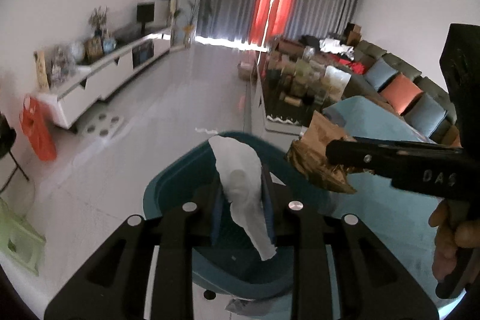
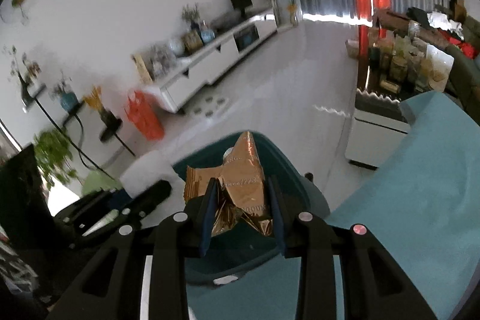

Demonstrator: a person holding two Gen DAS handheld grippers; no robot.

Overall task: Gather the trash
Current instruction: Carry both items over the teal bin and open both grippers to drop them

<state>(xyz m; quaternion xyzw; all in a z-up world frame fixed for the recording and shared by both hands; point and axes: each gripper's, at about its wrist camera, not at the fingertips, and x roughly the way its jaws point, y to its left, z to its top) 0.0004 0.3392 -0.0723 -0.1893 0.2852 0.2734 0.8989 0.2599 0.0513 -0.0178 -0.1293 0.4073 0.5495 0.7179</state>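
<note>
My left gripper (image 1: 243, 185) is shut on a crumpled white tissue (image 1: 240, 179) and holds it over the open teal trash bin (image 1: 168, 179). My right gripper (image 2: 243, 194) is shut on a crumpled gold foil wrapper (image 2: 237, 182) above the same bin (image 2: 288, 170). In the left wrist view the right gripper (image 1: 330, 152) comes in from the right with the gold wrapper (image 1: 315, 158) at its tip, just right of the tissue. In the right wrist view the left gripper (image 2: 144, 197) and its white tissue (image 2: 144, 173) show at the left.
A teal-covered table (image 2: 420, 185) lies to the right of the bin. Beyond are a white floor (image 1: 180, 86), a white TV cabinet (image 1: 114, 71), an orange bag (image 1: 37, 128), a cluttered low table (image 1: 300, 83) and a sofa with cushions (image 1: 402, 89).
</note>
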